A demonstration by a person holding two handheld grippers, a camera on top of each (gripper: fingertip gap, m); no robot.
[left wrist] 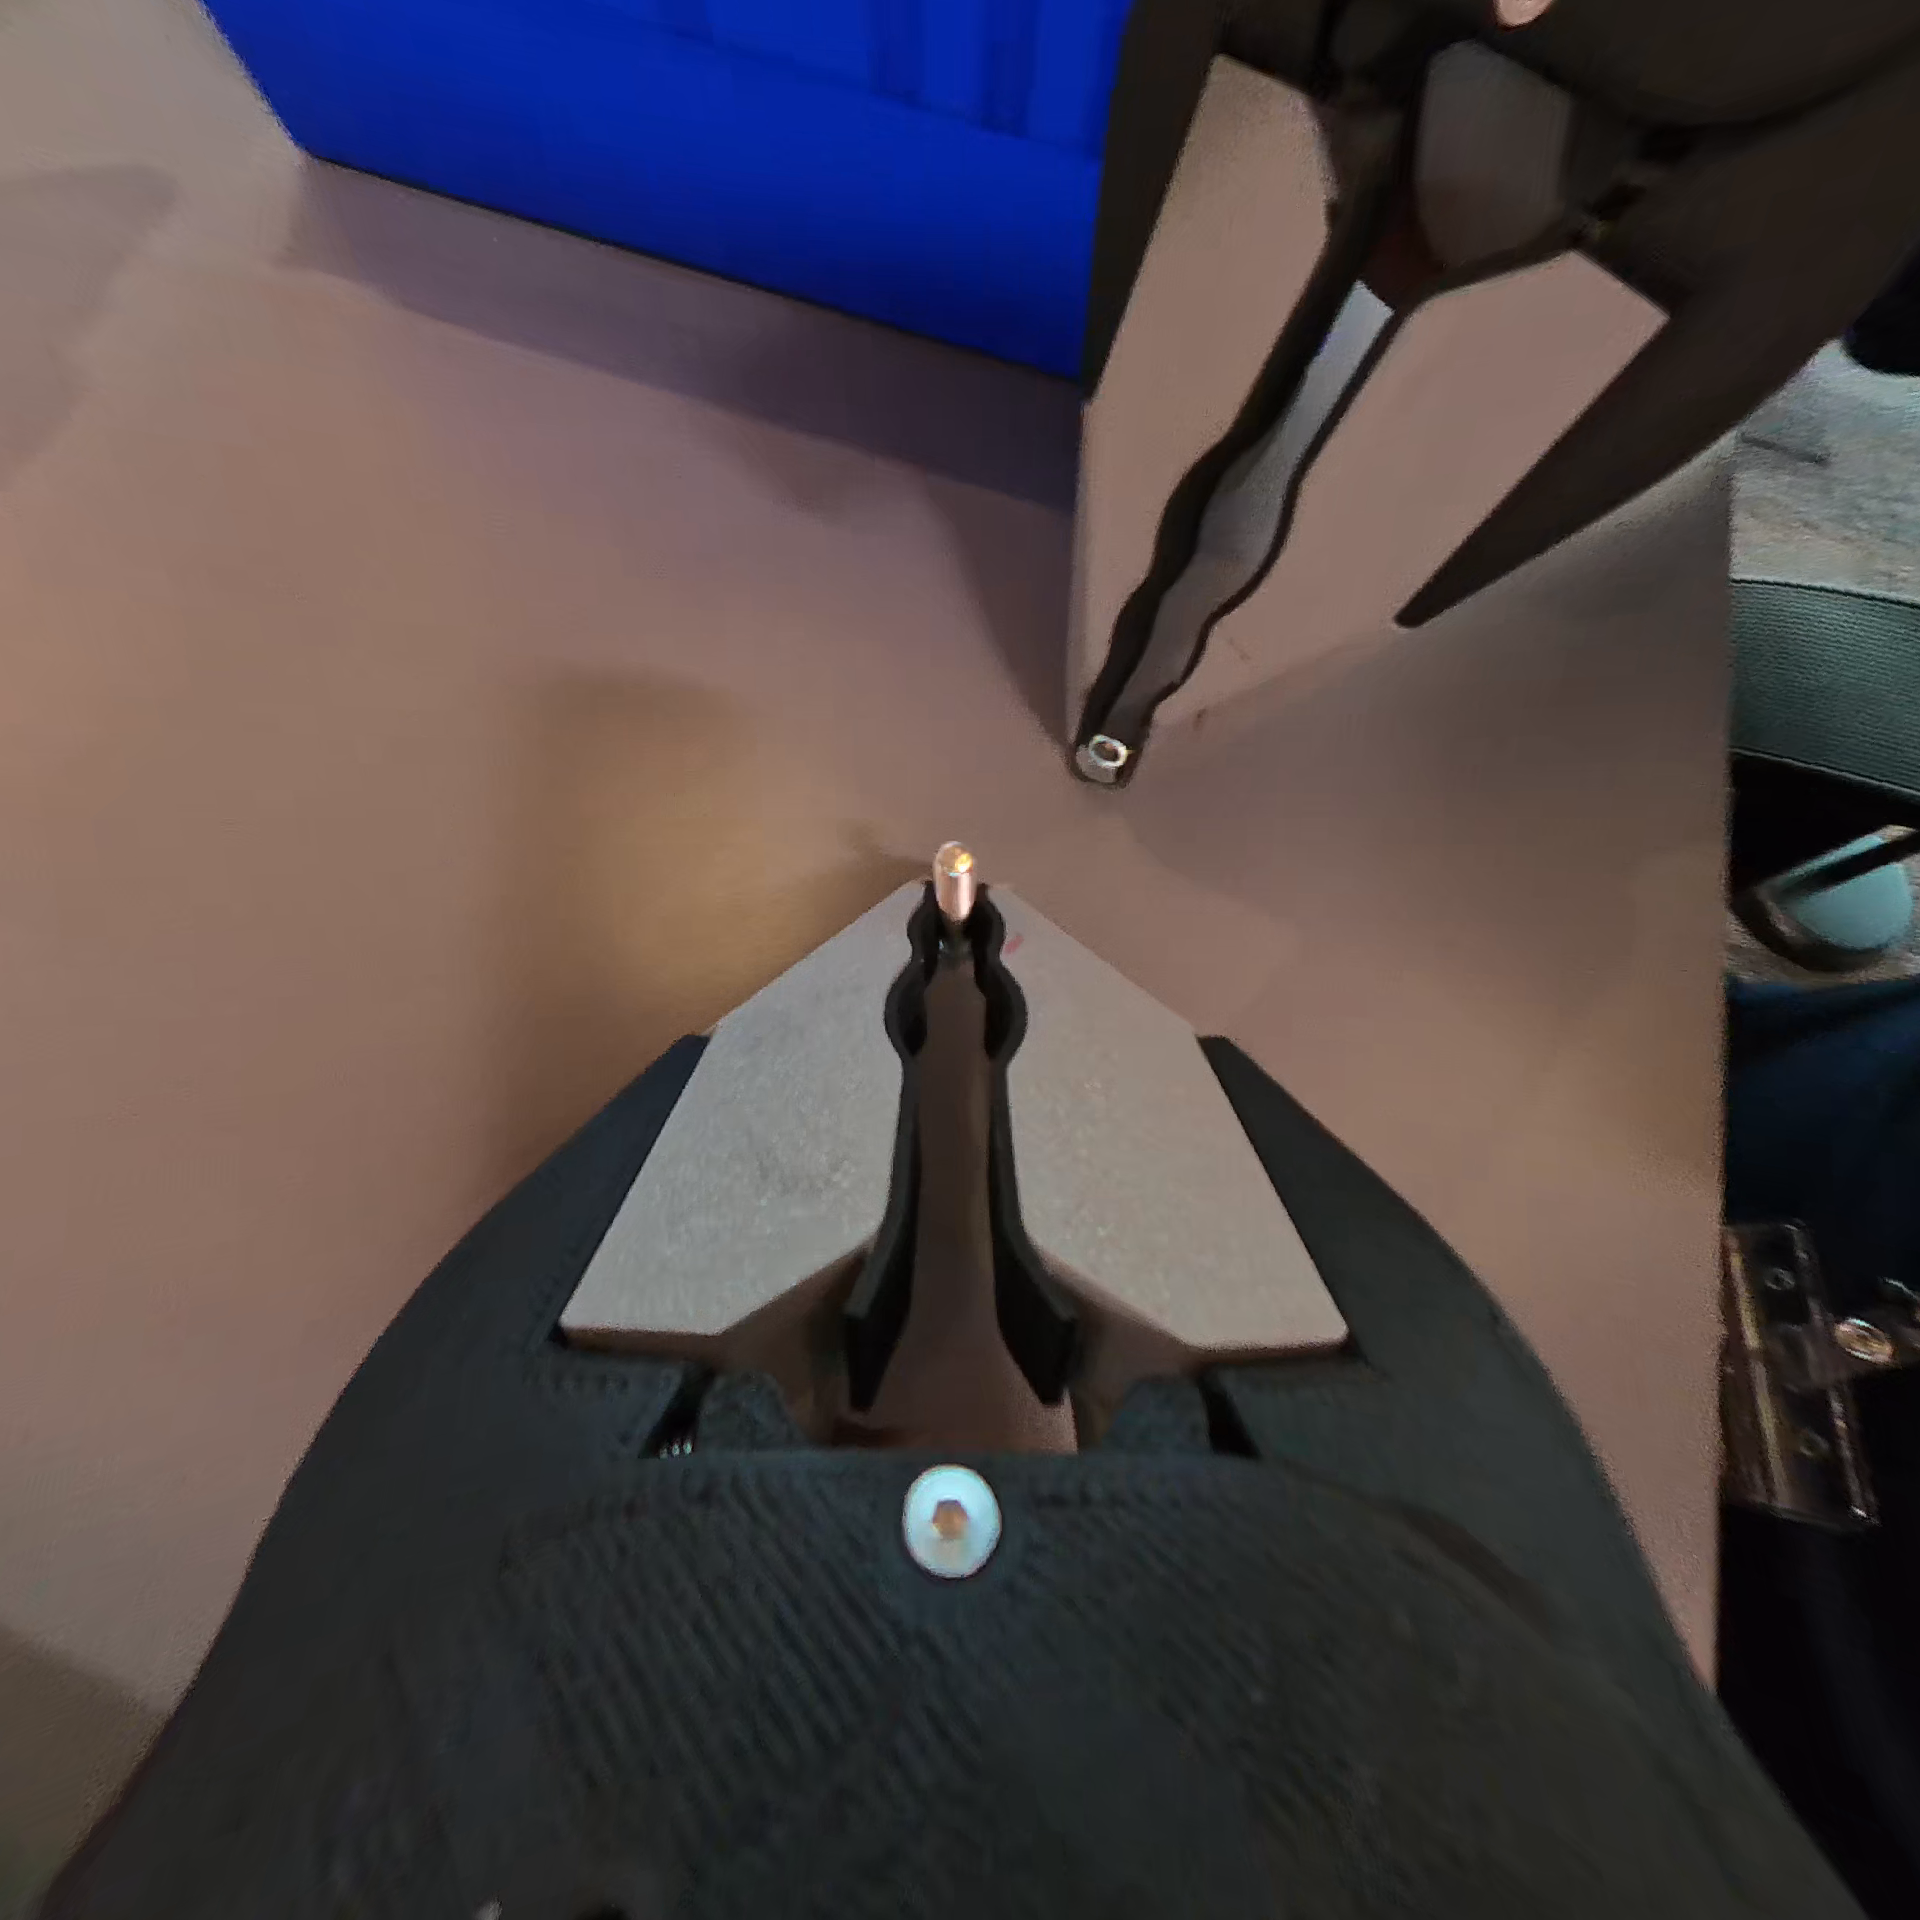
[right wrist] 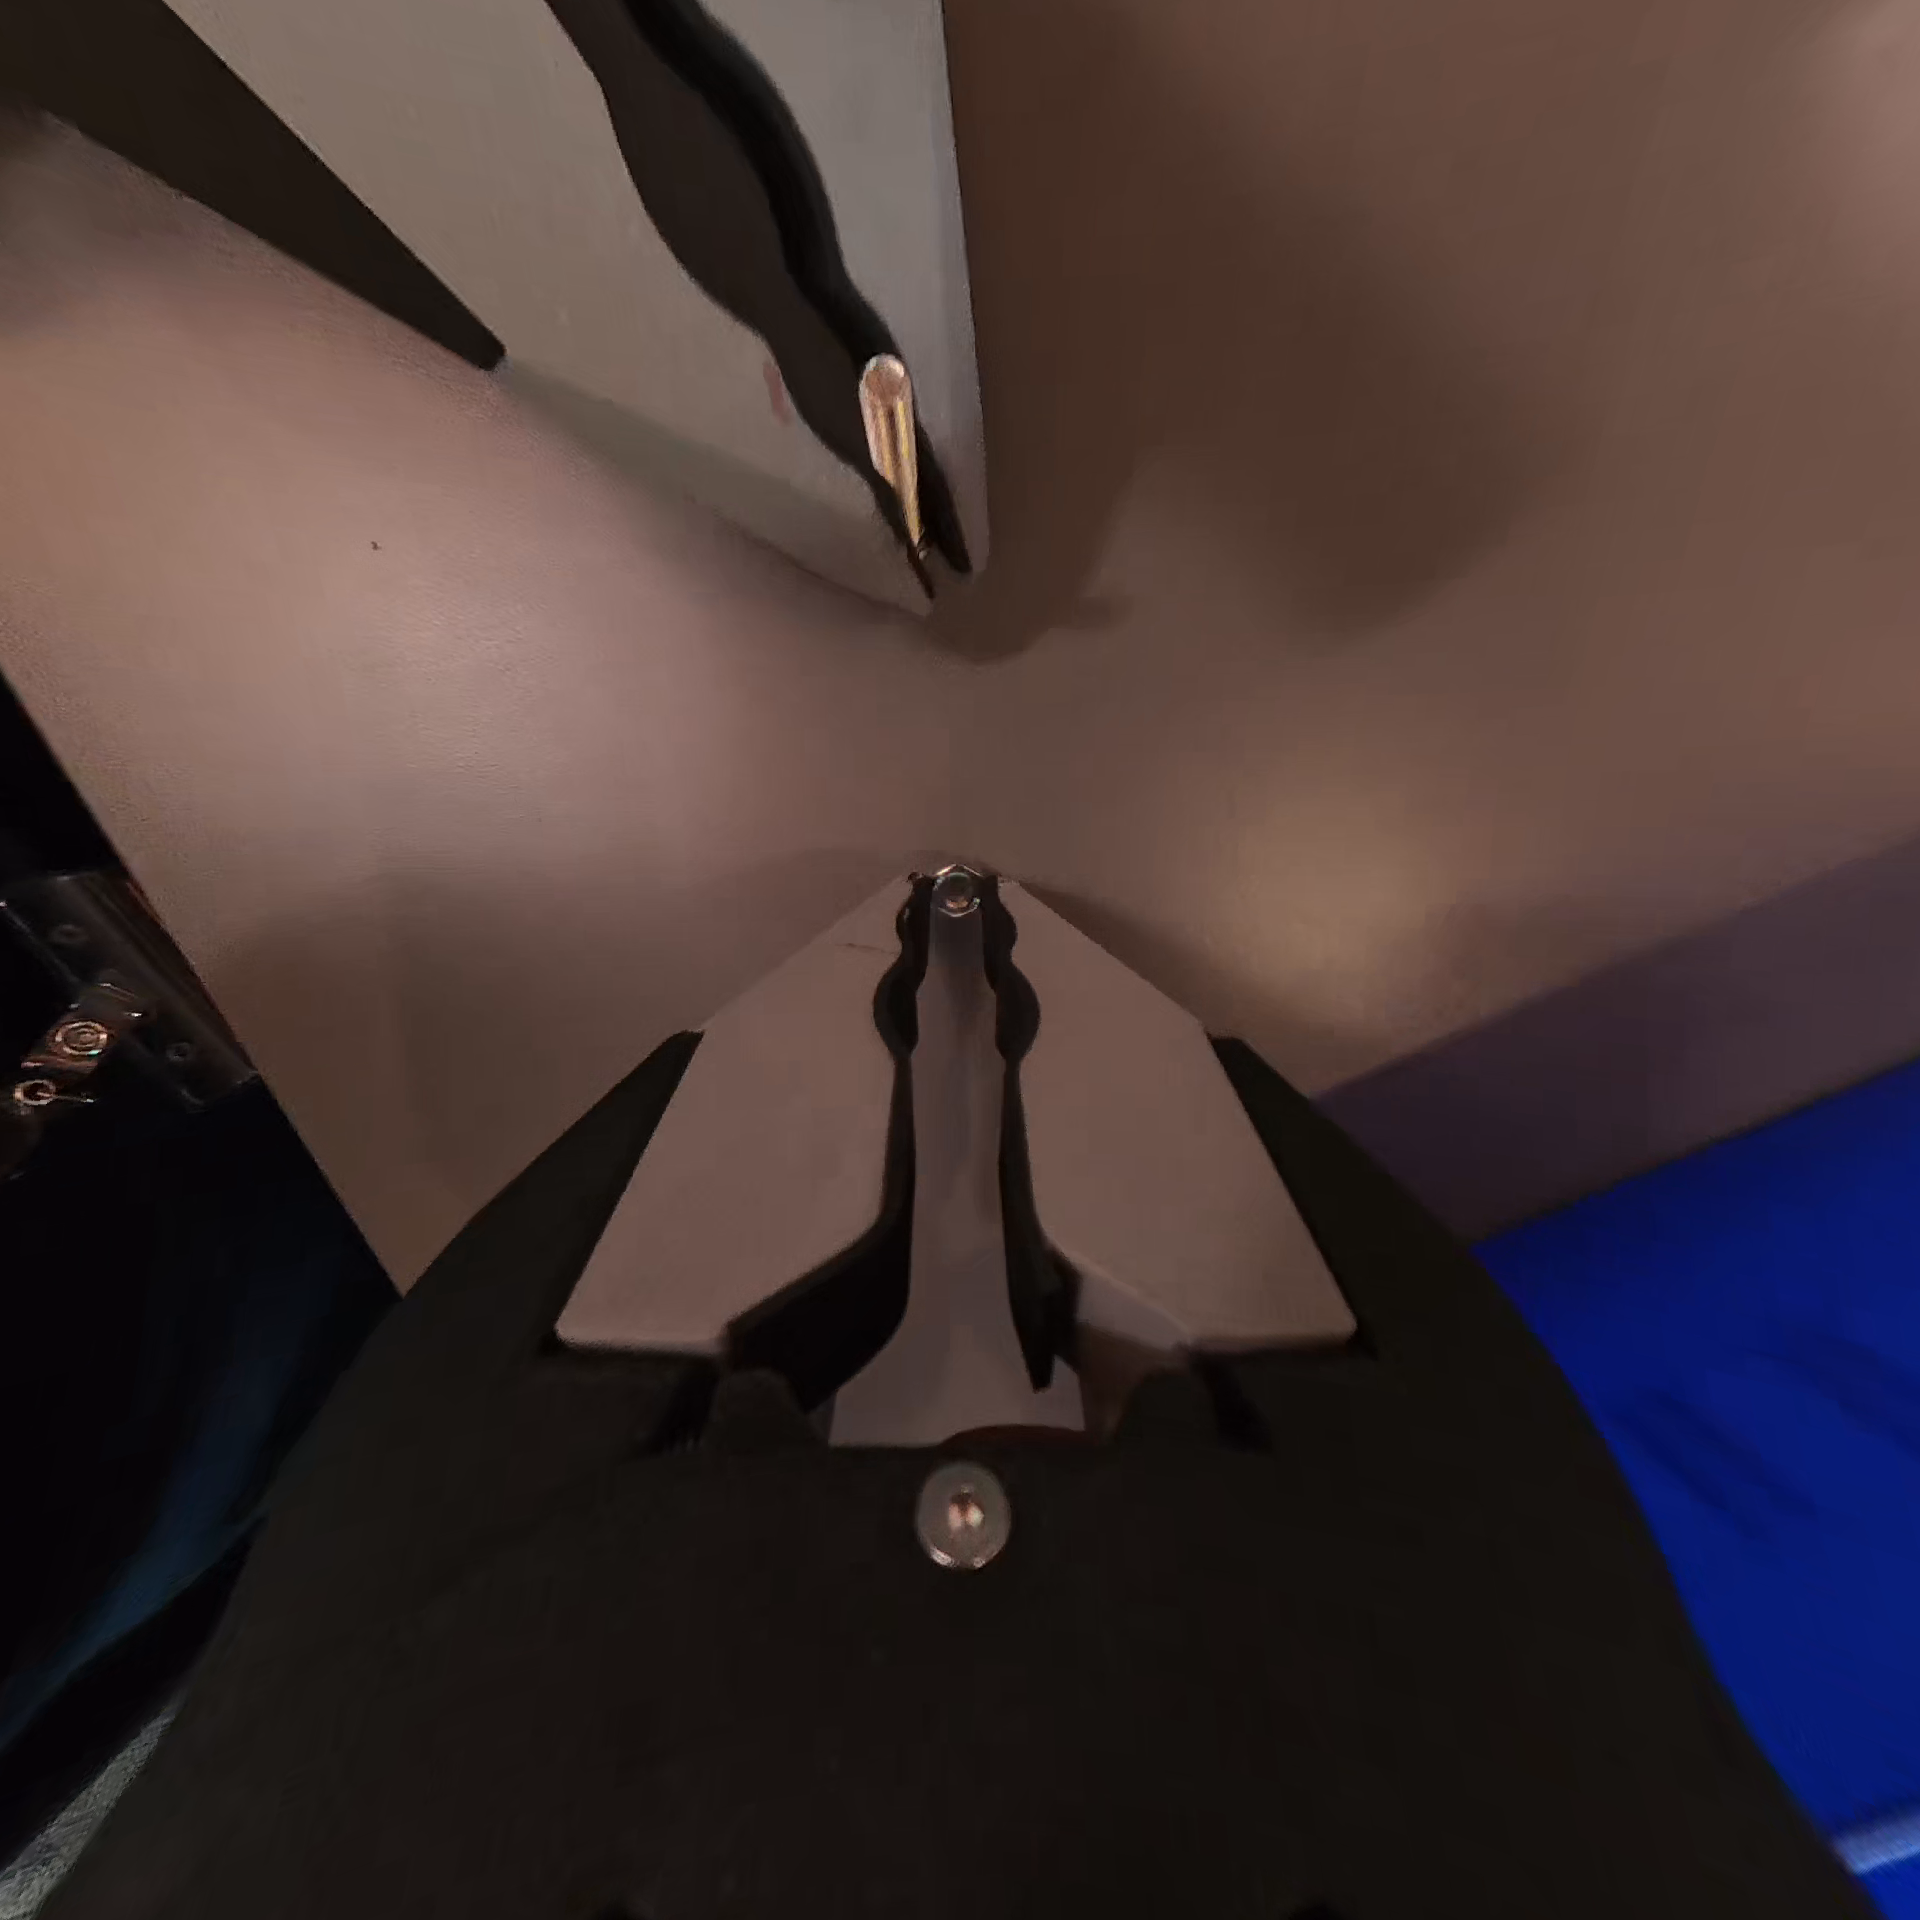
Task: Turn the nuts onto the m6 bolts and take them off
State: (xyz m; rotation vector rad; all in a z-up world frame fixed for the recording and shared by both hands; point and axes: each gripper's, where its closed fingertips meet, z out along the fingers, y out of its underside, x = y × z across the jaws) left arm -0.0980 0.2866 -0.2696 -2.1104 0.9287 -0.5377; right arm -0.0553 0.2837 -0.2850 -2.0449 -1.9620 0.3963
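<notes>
- Left wrist view: the left claw (left wrist: 953, 920) is closed on a bolt (left wrist: 953, 878), threaded end sticking out past the fingertips, above the brown table (left wrist: 468, 675).
- Just beyond, up and to the right, the right claw (left wrist: 1108, 755) pinches a small silver nut (left wrist: 1105, 754) — near the bolt tip, not touching.
- Farthest back, a blue bin (left wrist: 727, 156) sits on the table.
- Right wrist view: the nut (right wrist: 956, 894) sits at the fingertips, the bolt (right wrist: 894, 436) held opposite.
</notes>
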